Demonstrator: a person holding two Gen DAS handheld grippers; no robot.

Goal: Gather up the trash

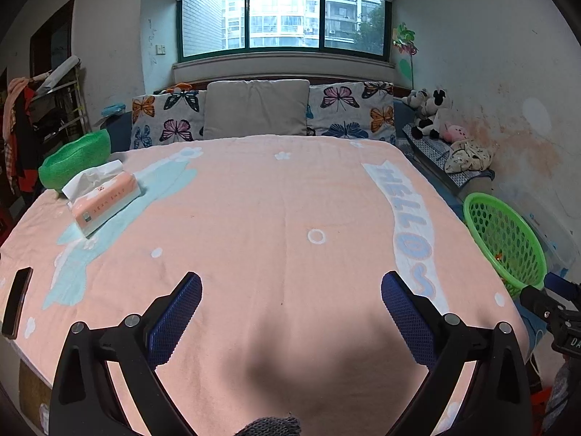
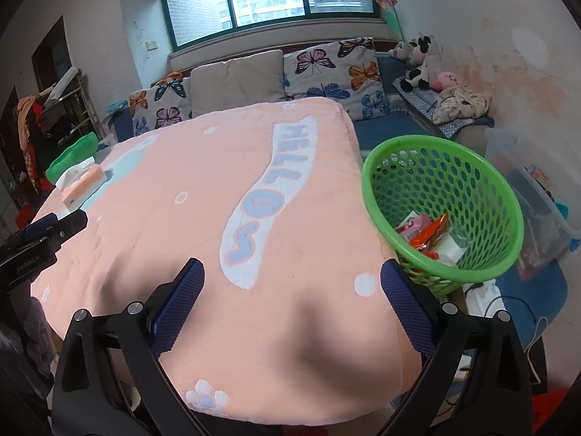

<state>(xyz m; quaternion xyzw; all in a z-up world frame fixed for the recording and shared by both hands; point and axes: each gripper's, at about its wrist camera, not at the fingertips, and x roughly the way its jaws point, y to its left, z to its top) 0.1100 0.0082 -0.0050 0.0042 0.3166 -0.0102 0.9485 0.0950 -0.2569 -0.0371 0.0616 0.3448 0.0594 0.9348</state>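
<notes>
Pink towel cover [image 1: 276, 218] fills most of both views, spread over a table, with a white "HELLOS" banner [image 2: 276, 185] running down its right side in the left wrist view, centre in the right wrist view. Behind it at frame top, a sofa with butterfly cushions [image 1: 167, 116] and a plain grey cushion [image 1: 256, 107] under a window [image 1: 283, 20].

Green mesh basket [image 2: 441, 196] sits off the table's right edge: middle right in the right wrist view, right edge in the left wrist view. Trash is inside it at the bottom: an orange-red wrapper [image 2: 430, 234], a pink packet [image 2: 414, 227] and white paper [image 2: 452, 247], heaped together.

Clear plastic bin [image 2: 537, 196] beside the basket, far right. Green foam bowl [image 1: 74, 161] at upper left of the table, tissue pack [image 1: 105, 198] just in front of it, touching or nearly so. Dark phone [image 1: 16, 303] at the left edge, well apart from the pack. Plush toys [image 1: 430, 114] on the sofa arm, upper right.

Left gripper [image 1: 290, 298] at frame bottom, over bare towel, jaws spread wide, nothing between them. Right gripper [image 2: 292, 285] likewise wide apart and empty, over the towel's near right corner, basket just beside its right finger [image 2: 403, 298].
</notes>
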